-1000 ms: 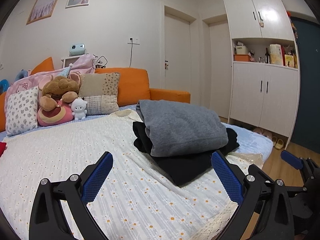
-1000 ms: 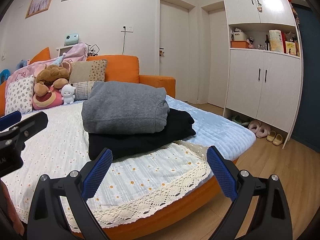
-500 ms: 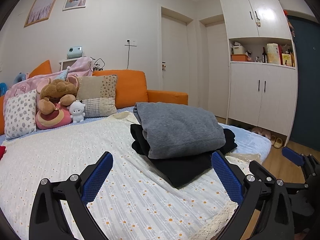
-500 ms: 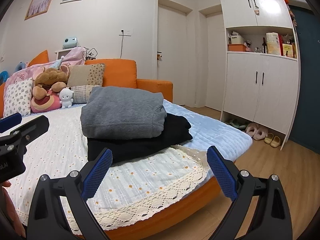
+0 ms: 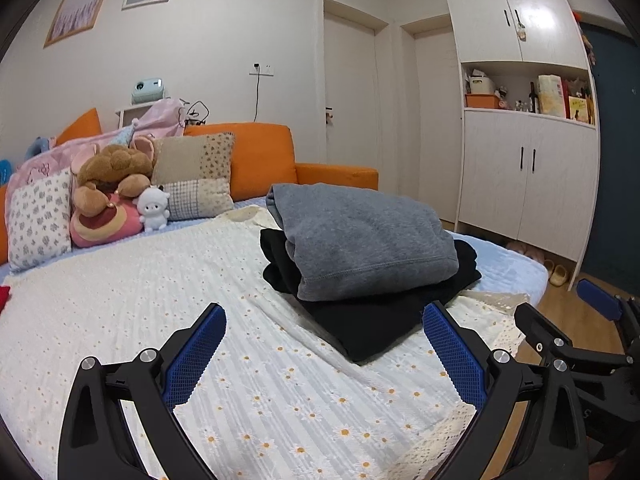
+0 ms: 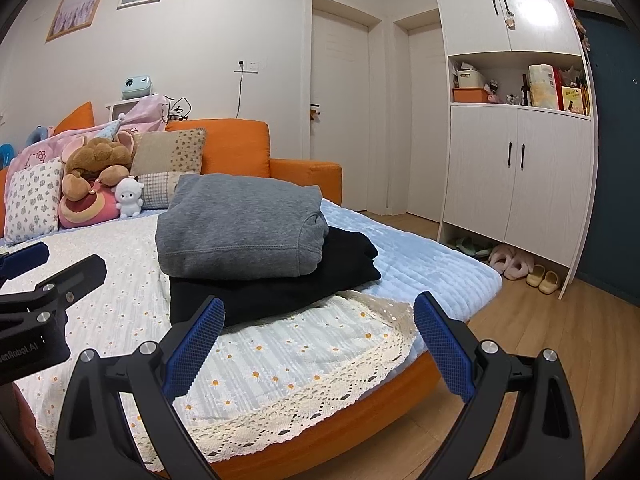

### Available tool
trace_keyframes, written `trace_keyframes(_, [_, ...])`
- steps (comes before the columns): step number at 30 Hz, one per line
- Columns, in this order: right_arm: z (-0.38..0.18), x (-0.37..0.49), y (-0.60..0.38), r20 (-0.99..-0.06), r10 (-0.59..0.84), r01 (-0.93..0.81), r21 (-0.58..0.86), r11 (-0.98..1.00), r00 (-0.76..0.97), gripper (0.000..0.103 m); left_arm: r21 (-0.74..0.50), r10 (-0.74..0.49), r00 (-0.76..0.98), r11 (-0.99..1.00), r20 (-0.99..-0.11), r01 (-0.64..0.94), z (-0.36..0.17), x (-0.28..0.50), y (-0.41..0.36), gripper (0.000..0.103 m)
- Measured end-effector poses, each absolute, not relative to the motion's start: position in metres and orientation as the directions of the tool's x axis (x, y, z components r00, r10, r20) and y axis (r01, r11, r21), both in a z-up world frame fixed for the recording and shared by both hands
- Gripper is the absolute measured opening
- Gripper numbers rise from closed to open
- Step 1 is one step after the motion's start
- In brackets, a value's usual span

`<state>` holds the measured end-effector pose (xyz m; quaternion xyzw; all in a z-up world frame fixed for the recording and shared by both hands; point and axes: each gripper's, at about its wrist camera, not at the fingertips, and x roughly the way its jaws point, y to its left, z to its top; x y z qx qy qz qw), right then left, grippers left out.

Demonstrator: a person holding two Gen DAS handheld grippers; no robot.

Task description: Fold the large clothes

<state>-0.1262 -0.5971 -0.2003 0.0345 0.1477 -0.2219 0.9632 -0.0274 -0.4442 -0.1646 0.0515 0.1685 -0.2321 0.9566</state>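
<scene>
Two garments, stacked near the foot corner of the bed: one folded grey fleece sweatshirt (image 5: 366, 240) sitting on one folded black knit garment (image 5: 380, 320), both resting on the white daisy-print lace-edged coverlet (image 5: 280, 392) that lies over the pale blue quilted bedspread (image 6: 420, 256). Judging by the thick rolled edges, both are soft, bulky and floppy, moderately heavy for cloth, not slippery and not fragile; expect sag and unfolding if you lift from one point. Best hold looks like the doubled fold edges or the ribbed hem of the grey one, a claw at each end, pinching all layers. The black piece is pinned under the grey, so grabbing it alone should drag the top one. Your left claw (image 5: 324, 344) is spread wide, empty, hovering over the coverlet just short of the stack. Your right claw (image 6: 318, 340) is also spread wide and empty, near the bed's edge, the black garment's near edge showing between its fingers. Further out: three cushions, a few plush toys by the orange headboard (image 6: 236, 144), one white cupboard (image 6: 516, 180), two pairs of slippers plus a greenish pair.
</scene>
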Motion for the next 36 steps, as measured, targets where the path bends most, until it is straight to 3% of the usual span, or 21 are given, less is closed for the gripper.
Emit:
trace_keyframes(8, [-0.200,-0.123,-0.598,-0.304,-0.418,0.436,-0.010,0.900,0.856,0.095,-0.003,-0.451,0.786,0.868,-0.422,0.497,-0.171,-0.010,-0.453,0.100])
trace_keyframes(18, [-0.203,-0.114,-0.598,-0.304,-0.425,0.439,-0.028,0.898,0.852,0.095,0.077,-0.397,0.846,0.890,-0.356,0.449,-0.164,-0.013,-0.463,0.100])
trace_keyframes(23, [-0.207,-0.112,-0.597,-0.303,-0.432,0.443,-0.034,0.896,0.850,0.095,-0.009,-0.484,0.805,0.859,-0.344,0.513,-0.162,-0.014,-0.457,0.100])
trace_keyframes(36, [-0.208,-0.110,-0.601,-0.308,-0.421,0.437,-0.016,0.899,0.853,0.095,0.042,-0.472,0.809,0.855,-0.349,0.517,-0.170,-0.020,-0.467,0.100])
